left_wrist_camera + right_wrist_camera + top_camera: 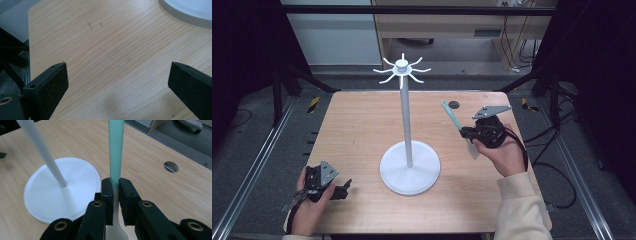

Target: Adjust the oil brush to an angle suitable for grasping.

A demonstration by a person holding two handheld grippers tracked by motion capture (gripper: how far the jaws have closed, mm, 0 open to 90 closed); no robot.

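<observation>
One spatula (456,125), one white stand (408,125), one table (357,130), two grippers. Spatula slim and flat: long pale green handle, then whitish translucent blade at the lower end. In the right gripper view, handle (116,150) rising straight up out of the jaws, whitish part below them. Held up off the table by the right gripper (468,132), right of the stand and apart from its pole. Jaws pressed together on the spatula about where green meets white. Long axis tilted in the high view: green end pointing up and toward the far left, blade end down toward the near right, next to the hand (502,155). Stand with one round base, one thin upright pole and a crown of curved hooks on top; exact hook count hard to tell. Left gripper (343,190) low at the near left edge of the table, jaws wide apart, bare wood (112,50) between them, edge of the base (187,12) seen farther off.
</observation>
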